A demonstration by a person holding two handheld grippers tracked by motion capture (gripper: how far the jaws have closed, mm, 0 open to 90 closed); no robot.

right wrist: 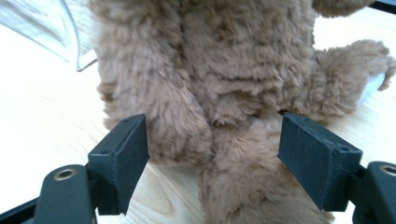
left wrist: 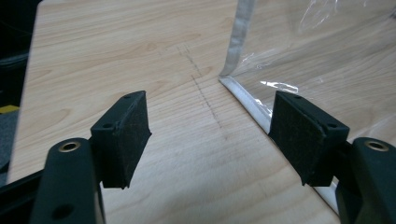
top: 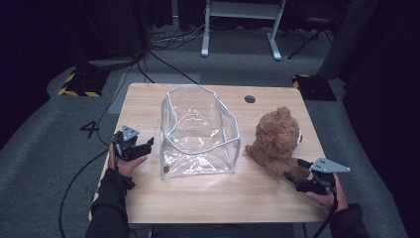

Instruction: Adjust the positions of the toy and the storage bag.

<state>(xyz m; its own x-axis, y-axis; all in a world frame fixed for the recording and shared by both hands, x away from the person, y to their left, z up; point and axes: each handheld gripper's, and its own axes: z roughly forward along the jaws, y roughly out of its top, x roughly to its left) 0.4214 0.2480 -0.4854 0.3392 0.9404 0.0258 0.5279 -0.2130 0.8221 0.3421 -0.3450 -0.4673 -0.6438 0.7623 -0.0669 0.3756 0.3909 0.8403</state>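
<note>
Teddy bear (right wrist: pixel 205 93) sits right ahead of my right claw (right wrist: pixel 212 154), its jaws wide apart around a plush leg, gripping nothing.

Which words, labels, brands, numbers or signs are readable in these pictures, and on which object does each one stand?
"4": a grey mark on the floor, left of the table.
Yellow and black warning stripes on the floor: a sign without words.
Clear bag: a small brown tag, too small to read.
Teddy bear: no text visible.
Both grippers: no text visible.
</note>
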